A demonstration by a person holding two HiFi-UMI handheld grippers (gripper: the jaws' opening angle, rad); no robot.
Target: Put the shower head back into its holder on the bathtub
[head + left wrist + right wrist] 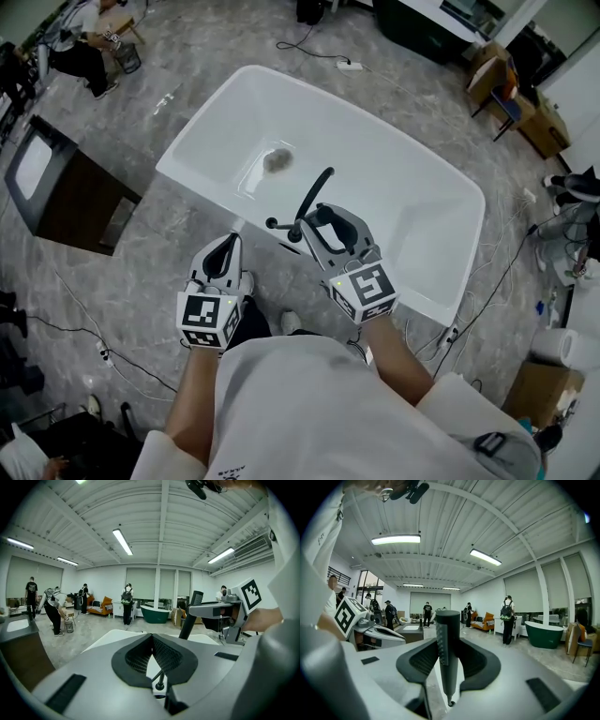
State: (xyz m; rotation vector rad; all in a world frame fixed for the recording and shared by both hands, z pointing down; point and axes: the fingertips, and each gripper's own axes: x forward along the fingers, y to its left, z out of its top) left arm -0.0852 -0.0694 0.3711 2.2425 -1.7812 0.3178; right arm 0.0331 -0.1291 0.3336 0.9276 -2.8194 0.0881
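Note:
My right gripper (314,225) is shut on the black shower head (316,192), which rises over the near rim of the white bathtub (216,192). In the right gripper view the handle (447,653) stands upright between the pads. A small black holder fitting (273,225) sits on the rim just left of it, and shows below the jaws in the left gripper view (160,684). My left gripper (228,246) hangs shut and holds nothing, left of the holder; its pads (140,656) meet. The right gripper (220,611) and the shower head (190,616) show there at the right.
A dark cabinet with a white basin (56,183) stands left of the tub. Cables and a power strip (349,66) lie on the floor beyond it. Cardboard boxes (539,389) sit at the right. A green tub (154,612) and several people are farther off.

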